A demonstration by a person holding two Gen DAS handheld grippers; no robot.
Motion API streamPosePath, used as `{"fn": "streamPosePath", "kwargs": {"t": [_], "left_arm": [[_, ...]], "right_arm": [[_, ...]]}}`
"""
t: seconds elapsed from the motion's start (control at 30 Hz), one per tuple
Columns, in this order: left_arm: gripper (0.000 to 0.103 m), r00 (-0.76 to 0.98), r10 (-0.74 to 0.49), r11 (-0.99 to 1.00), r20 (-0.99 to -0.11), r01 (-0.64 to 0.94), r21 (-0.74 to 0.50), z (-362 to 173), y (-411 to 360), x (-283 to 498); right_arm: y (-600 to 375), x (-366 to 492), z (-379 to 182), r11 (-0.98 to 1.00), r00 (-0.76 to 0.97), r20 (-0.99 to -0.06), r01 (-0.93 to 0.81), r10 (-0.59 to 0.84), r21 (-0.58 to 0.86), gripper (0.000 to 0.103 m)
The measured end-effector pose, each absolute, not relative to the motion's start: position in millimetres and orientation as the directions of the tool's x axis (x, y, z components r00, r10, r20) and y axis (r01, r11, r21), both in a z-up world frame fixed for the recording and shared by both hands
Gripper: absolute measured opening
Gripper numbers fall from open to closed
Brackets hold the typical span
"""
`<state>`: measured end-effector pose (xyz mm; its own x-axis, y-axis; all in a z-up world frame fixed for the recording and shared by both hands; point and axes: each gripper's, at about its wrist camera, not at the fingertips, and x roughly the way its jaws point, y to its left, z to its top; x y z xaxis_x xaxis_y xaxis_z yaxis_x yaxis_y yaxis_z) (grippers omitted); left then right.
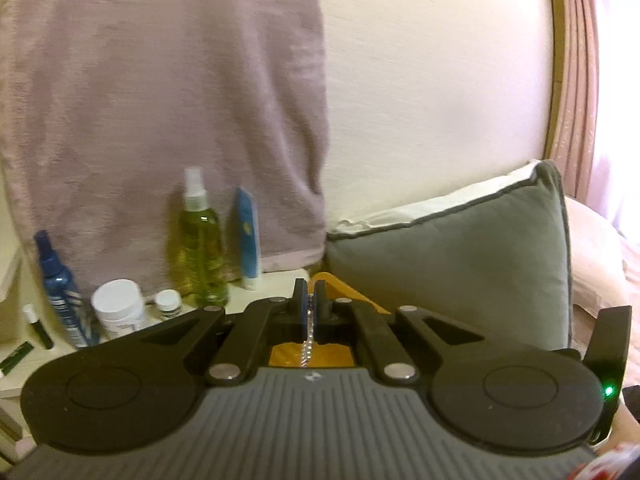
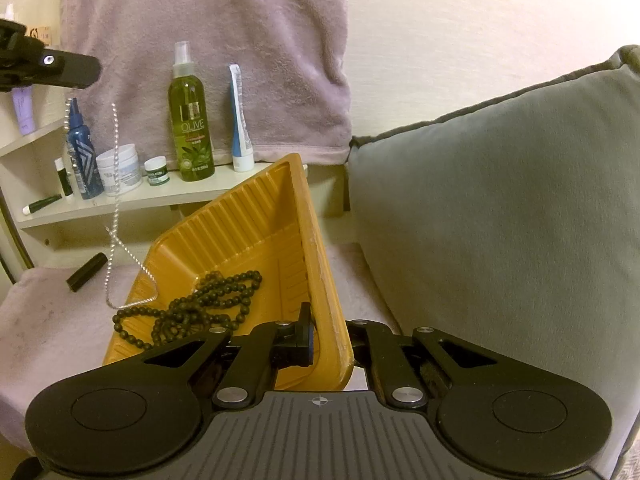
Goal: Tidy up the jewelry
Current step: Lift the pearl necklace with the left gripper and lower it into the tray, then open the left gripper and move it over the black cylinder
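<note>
My left gripper (image 1: pixel 311 309) is shut on a silver chain (image 1: pixel 307 352), which hangs down from its pads. In the right wrist view the left gripper (image 2: pixel 86 70) is high at the upper left and the chain (image 2: pixel 115 168) dangles from it, its lower end trailing over the near-left rim of the orange tray (image 2: pixel 248 228). My right gripper (image 2: pixel 326 344) is shut on the tray's right rim and holds the tray tilted. A black bead necklace (image 2: pixel 200 304) lies inside the tray, spilling over its left edge. The tray (image 1: pixel 340 286) shows below the left gripper.
A shelf (image 2: pixel 132 200) behind carries an olive spray bottle (image 2: pixel 190 120), a white-blue tube (image 2: pixel 240 120), a blue bottle (image 2: pixel 82 148), small jars (image 2: pixel 120 168). A pink towel (image 2: pixel 220 40) hangs on the wall. A grey pillow (image 2: pixel 500 200) stands right. A black stick (image 2: pixel 86 271) lies on the pink cover.
</note>
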<state>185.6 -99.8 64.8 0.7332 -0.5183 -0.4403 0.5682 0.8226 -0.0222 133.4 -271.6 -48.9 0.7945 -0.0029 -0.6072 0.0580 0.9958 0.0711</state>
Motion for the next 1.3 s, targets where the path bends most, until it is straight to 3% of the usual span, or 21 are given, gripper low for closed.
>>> {"fn": "streamPosePath", "kwargs": {"t": [0.33, 0.93, 1.3], "left_arm": [[0.002, 0.705, -0.557, 0.794, -0.439, 0.607, -0.033, 64.1, -122.9, 185.6], [0.002, 0.613, -0.473, 0.830, -0.633, 0.552, -0.085, -17.3, -115.6, 221.2], [0.011, 0.662, -0.438, 0.861, -0.608, 0.504, -0.070, -14.2, -103.8, 215.5]], "right_arm": [[-272.3, 133.4, -49.5, 0.995, 0.795, -0.607, 0.059, -0.001, 0.075, 0.006], [-274.7, 133.7, -50.8, 0.995, 0.793, -0.609, 0.061, -0.001, 0.078, 0.006], [-275.8, 133.5, -51.7, 0.995, 0.793, -0.609, 0.061, 0.001, 0.081, 0.006]]}}
